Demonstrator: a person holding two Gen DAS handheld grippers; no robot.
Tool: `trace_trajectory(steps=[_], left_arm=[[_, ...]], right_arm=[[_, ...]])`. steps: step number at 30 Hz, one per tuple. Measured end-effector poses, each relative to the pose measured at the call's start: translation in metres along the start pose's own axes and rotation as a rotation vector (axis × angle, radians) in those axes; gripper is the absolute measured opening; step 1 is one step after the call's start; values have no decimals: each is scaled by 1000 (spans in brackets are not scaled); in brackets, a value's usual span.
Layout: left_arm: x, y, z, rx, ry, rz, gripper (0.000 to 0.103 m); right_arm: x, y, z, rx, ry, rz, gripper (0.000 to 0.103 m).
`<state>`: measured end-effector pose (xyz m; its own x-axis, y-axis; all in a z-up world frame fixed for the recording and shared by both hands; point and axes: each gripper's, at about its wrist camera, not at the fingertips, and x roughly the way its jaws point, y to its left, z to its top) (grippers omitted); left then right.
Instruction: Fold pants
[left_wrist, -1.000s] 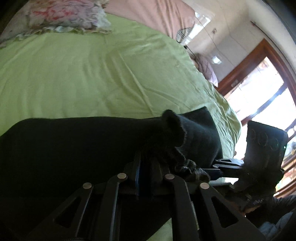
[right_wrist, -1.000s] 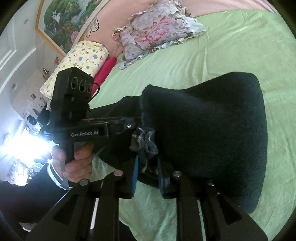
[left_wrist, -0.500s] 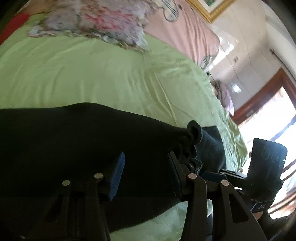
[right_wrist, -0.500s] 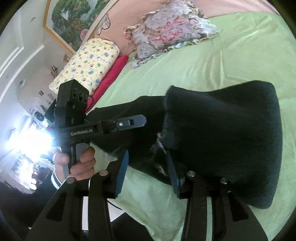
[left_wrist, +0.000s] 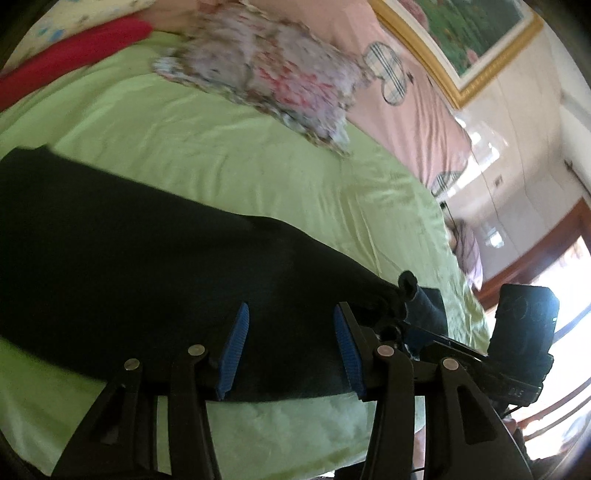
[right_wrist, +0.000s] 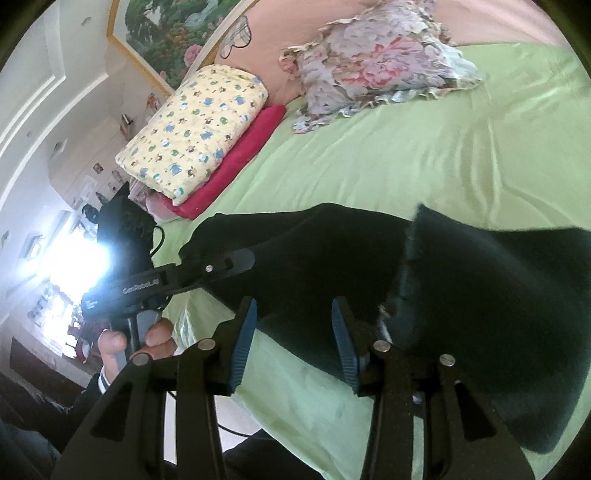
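Left gripper (left_wrist: 290, 354): black linkage frame with silver rivets and ribbed blue pads; its fingers (left_wrist: 233, 354) stand spread apart, nothing pinched between them, poised above the dark cloth and angled downward. Right gripper (right_wrist: 293, 343): same build, fingers (right_wrist: 243, 347) likewise spread and gripping nothing, with cloth and bare sheet visible through the gap. In the right wrist view the left gripper's black body extends in from the left, its handle held in the person's hand (right_wrist: 138, 339) with a dark sleeve behind it. The pants (left_wrist: 155, 280) are black, of a soft matte knit, lying flat on the bed (left_wrist: 258, 177) along its near edge as a long band. In the right wrist view one end is doubled over, forming a broad flap with a fuzzy, slightly frayed edge standing just right of the right gripper's fingers. The bed is covered by a smooth light-green sheet with faint creases. Toward the head of the bed lies a ruffled floral pillow (right_wrist: 373, 62); at the far left corner a yellow printed folded quilt (right_wrist: 192, 136) rests on a red cushion (right_wrist: 240, 155).
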<state>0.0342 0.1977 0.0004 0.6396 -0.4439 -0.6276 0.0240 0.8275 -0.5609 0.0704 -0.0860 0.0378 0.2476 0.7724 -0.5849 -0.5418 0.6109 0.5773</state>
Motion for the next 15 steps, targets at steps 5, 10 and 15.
trace_trajectory(steps=[5, 10, 15], left_arm=[[-26, 15, -3, -52, -47, 35, 49], [-49, 29, -10, -112, -86, 55, 48], [-65, 45, -21, -157, -104, 84, 49]], right_arm=[[12, 10, 9, -22, 16, 19, 44], [25, 20, 20, -48, 29, 39, 44], [40, 34, 31, -80, 45, 61, 44]])
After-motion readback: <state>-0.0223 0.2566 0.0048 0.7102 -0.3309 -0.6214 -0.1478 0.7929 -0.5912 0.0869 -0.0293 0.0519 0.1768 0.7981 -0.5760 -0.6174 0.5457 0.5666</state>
